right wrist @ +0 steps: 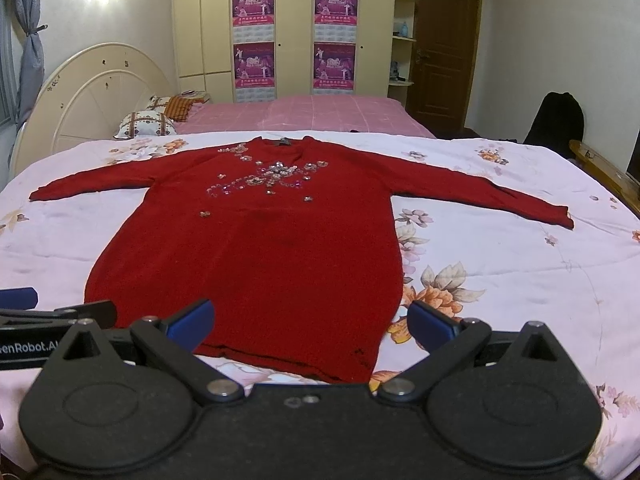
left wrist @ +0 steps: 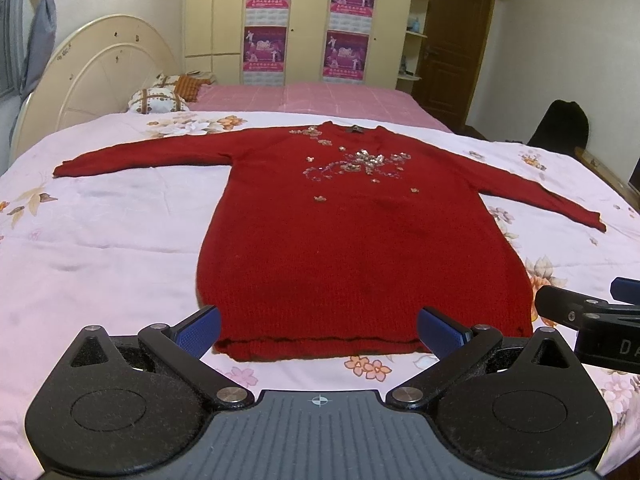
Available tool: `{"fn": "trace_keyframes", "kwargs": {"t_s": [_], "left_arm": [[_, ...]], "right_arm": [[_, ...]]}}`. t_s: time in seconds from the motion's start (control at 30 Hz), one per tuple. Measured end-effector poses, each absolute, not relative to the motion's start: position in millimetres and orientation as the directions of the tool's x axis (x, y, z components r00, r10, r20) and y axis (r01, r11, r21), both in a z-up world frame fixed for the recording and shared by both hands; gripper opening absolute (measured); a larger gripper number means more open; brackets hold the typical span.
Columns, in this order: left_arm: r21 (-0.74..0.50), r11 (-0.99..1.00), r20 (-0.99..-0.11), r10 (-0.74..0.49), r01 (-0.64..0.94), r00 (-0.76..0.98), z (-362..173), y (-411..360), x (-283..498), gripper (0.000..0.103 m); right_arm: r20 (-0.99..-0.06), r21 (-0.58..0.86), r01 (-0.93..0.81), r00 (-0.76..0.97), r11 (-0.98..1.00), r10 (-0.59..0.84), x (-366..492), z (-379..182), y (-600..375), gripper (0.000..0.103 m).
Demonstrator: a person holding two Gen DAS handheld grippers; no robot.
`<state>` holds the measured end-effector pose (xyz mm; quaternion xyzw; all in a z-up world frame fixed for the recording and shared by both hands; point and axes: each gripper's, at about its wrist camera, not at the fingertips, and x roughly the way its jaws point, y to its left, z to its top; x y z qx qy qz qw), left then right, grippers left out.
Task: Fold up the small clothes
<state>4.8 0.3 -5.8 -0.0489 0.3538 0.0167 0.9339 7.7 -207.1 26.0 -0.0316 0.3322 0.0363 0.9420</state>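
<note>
Red sweater [left wrist: 352, 248] flat on bedsheet [left wrist: 104, 248], sleeves out; L tool [left wrist: 319, 330] & R tool [right wrist: 310, 322] spread, empty.

Left gripper [left wrist: 319, 330] and right gripper [right wrist: 310, 320], black bodies, blue-padded jaws, silver screws

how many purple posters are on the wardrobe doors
4. Two on the left door pair: upper poster and lower poster. Two on the right: upper poster and lower poster. None seem hidden.
</note>
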Motion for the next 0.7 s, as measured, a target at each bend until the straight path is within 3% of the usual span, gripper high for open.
{"fn": "trace_keyframes", "kwargs": {"t_s": [0.7], "left_arm": [[-0.075, 0.995, -0.661, 0.000, -0.066, 0.750, -2.7, -2.9, 3.0, 0.103]], "right_arm": [[-0.625, -0.036, -0.091, 0.779, 0.995, 0.049, 5.6, 26.2, -205.8, 0.102]]}}
